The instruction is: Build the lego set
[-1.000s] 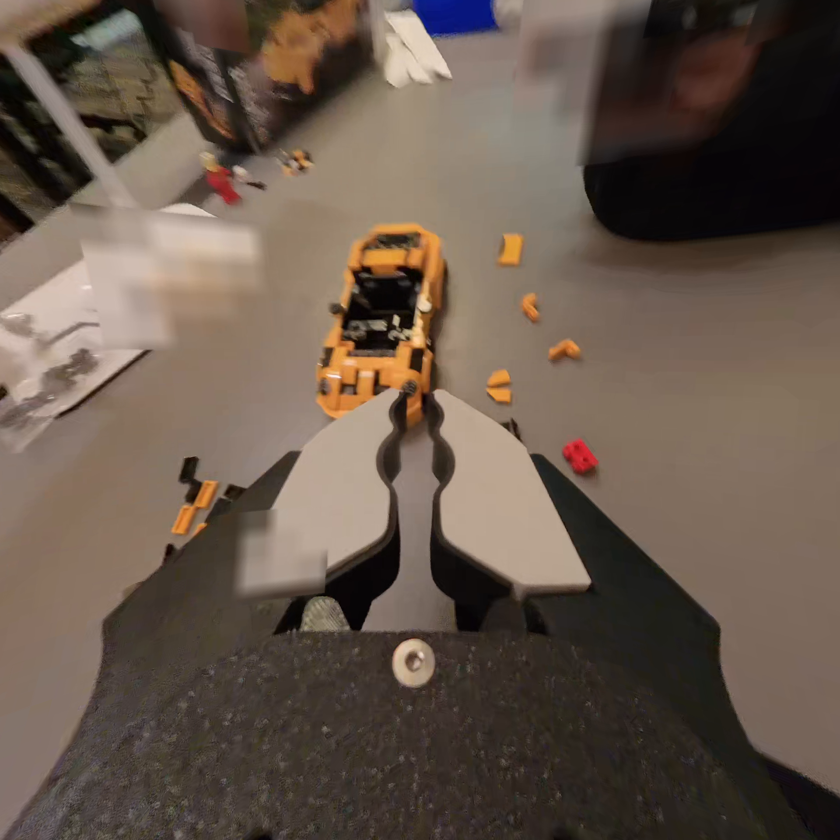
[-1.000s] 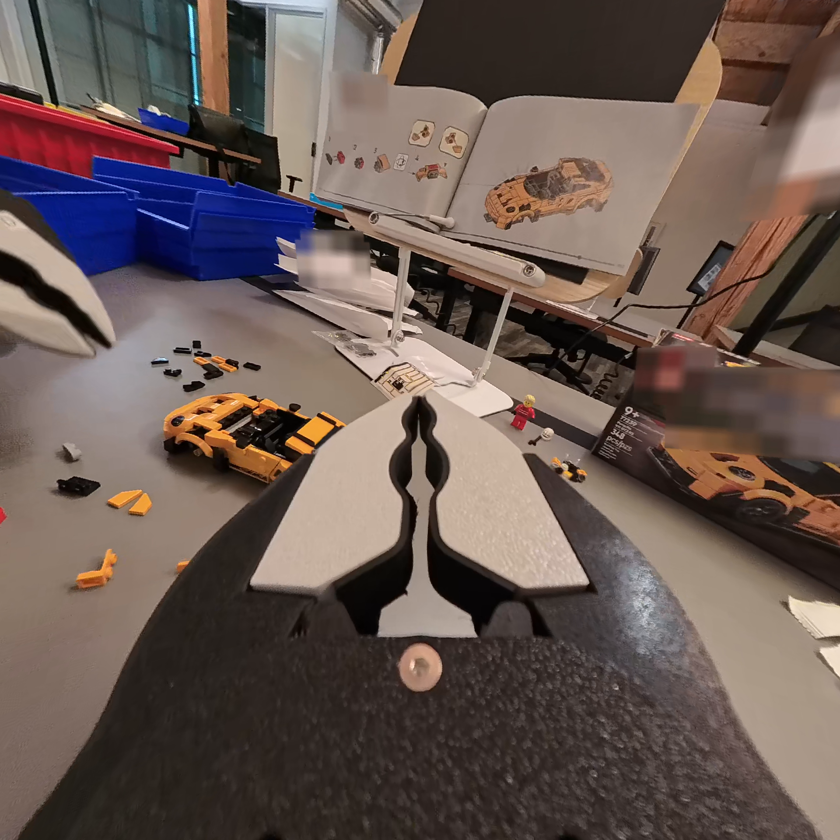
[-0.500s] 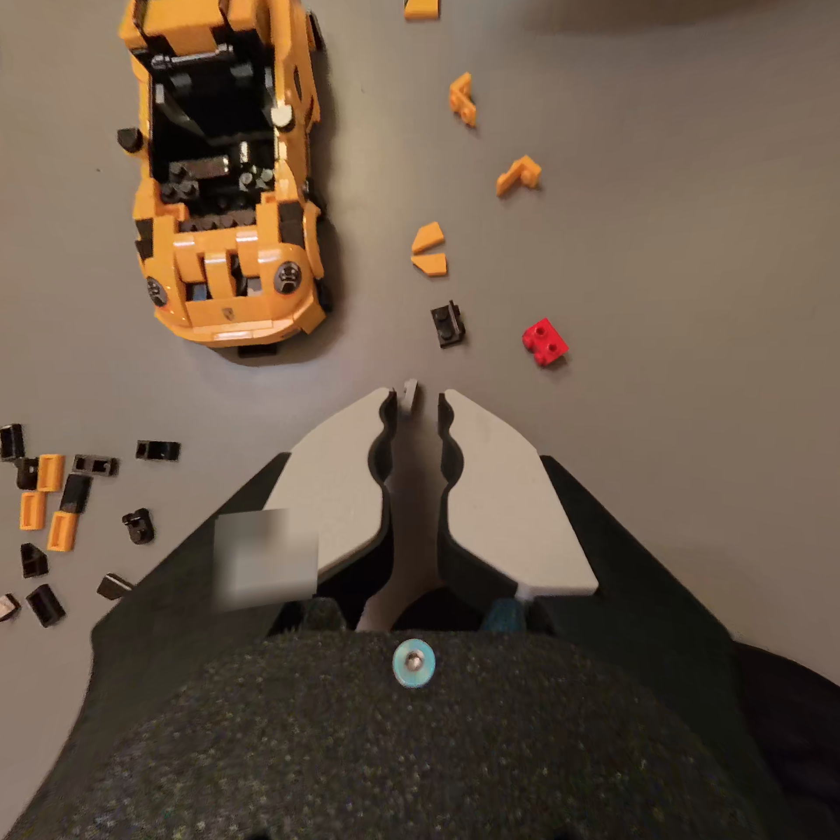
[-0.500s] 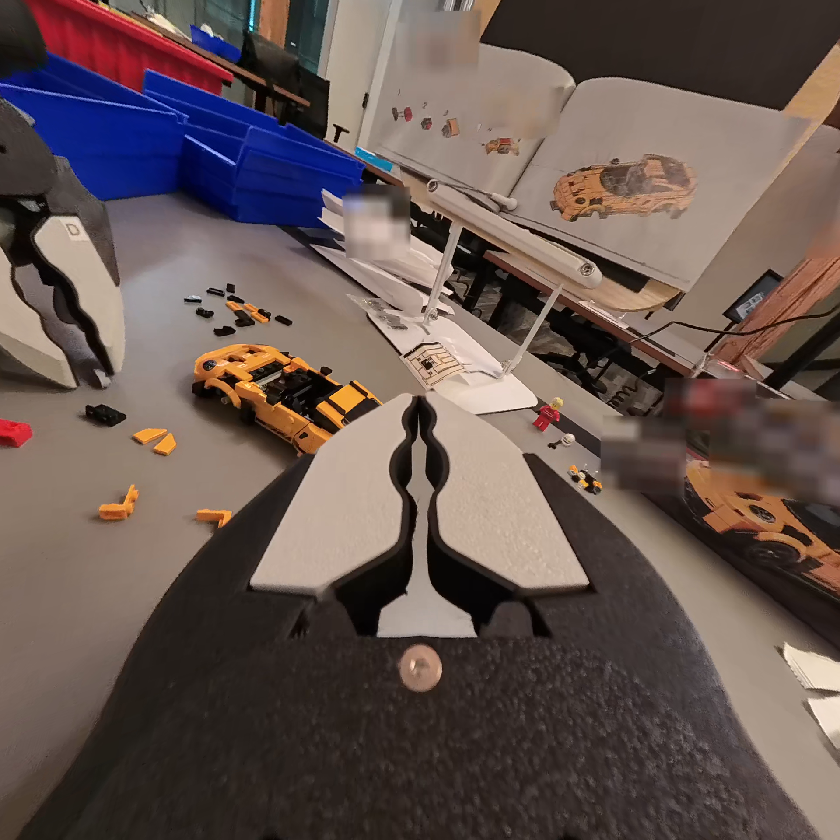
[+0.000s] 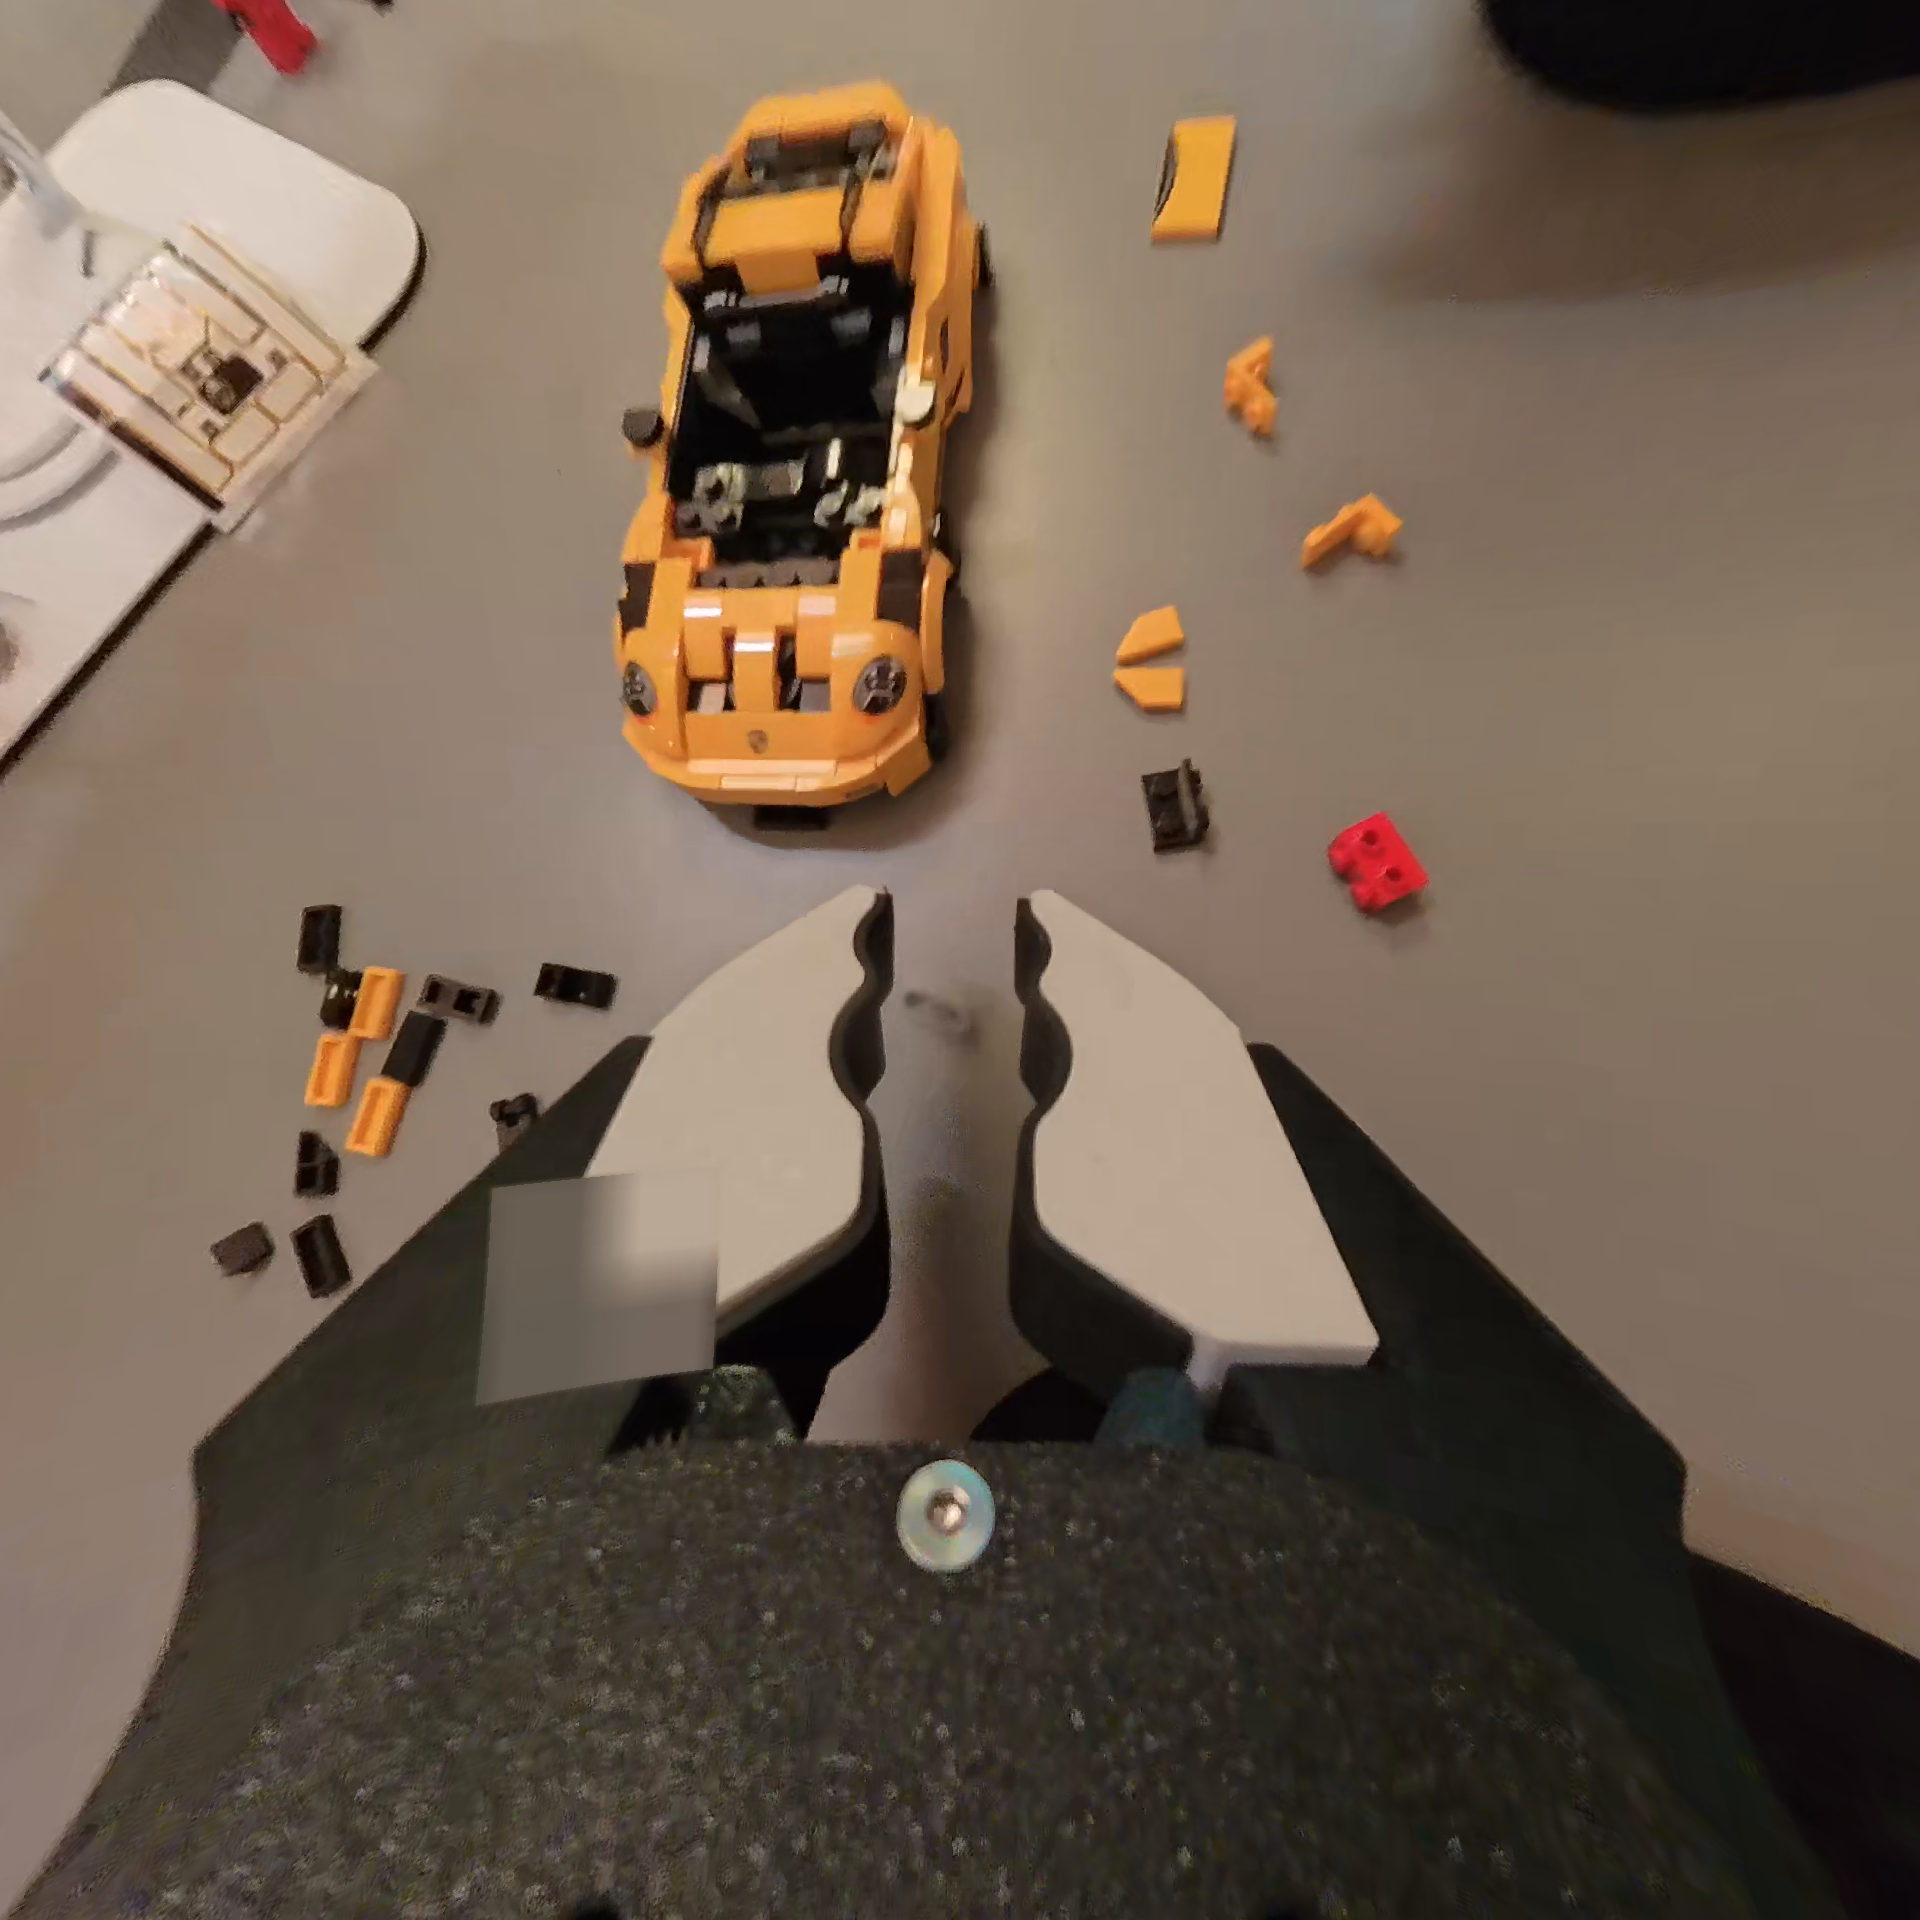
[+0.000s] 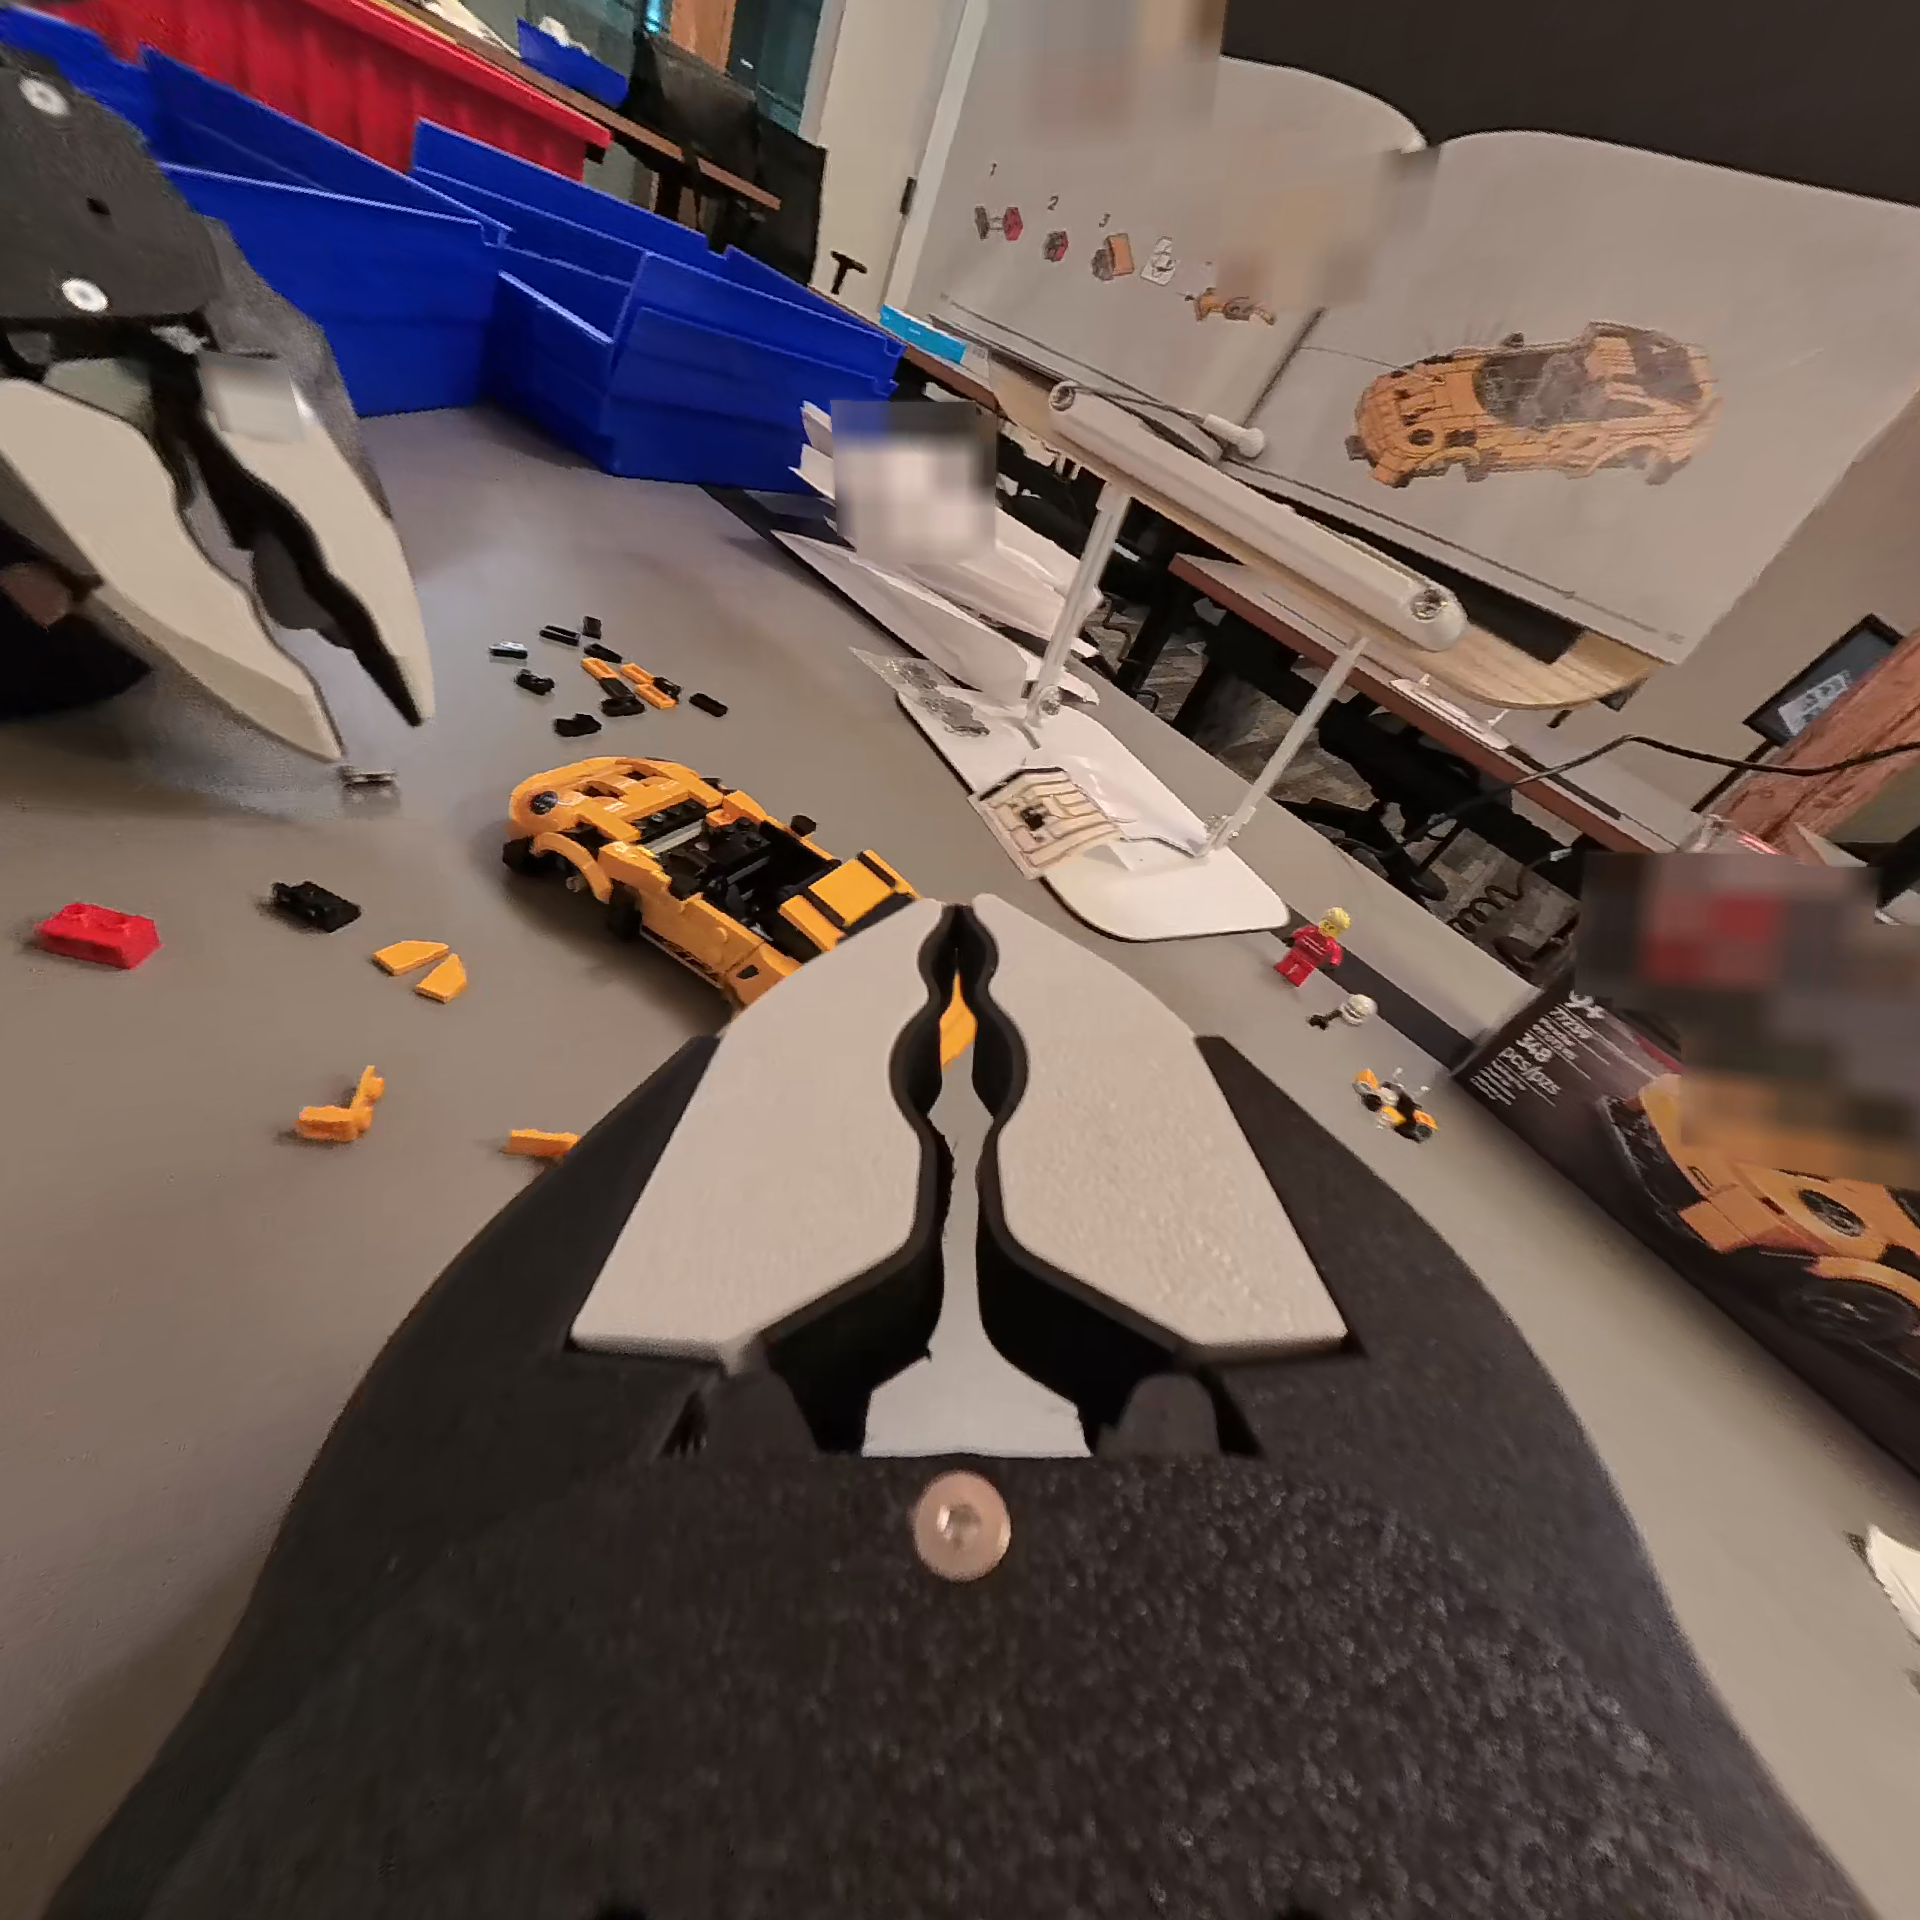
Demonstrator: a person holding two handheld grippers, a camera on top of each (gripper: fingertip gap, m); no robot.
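Right now my left tongs [image 5: 951, 909] point down at the grey desk [image 5: 1558, 1039] with their fingers spread apart and gripping nothing; a small pale piece [image 5: 938, 1011], blurred, lies on the desk in the gap between them. Just ahead of the tips sits the orange lego car [image 5: 795, 468], its nose toward me, the cockpit open and dark inside. To its right lie loose parts well apart from each other: an orange curved panel [image 5: 1193, 179], two orange brackets [image 5: 1351, 530], a pair of orange wedge tiles [image 5: 1150, 660], a black plate [image 5: 1175, 805] and a red brick [image 5: 1378, 862]. To the left of my left tongs a cluster of small black and orange pieces [image 5: 364, 1060] is scattered on the desk. My right tongs [image 6: 959, 914] are held low over the desk with the tips pressed together and nothing between them; the car's rear end lies just behind them in that view. Farther off, an open instruction booklet [image 6: 1455, 343] rests on a white stand [image 6: 1164, 883], with a red minifigure [image 6: 1311, 943] standing near the stand's base and the set's dark box [image 6: 1714, 1174] at the right edge. Blue bins [image 6: 623, 343] line the far side of the desk.
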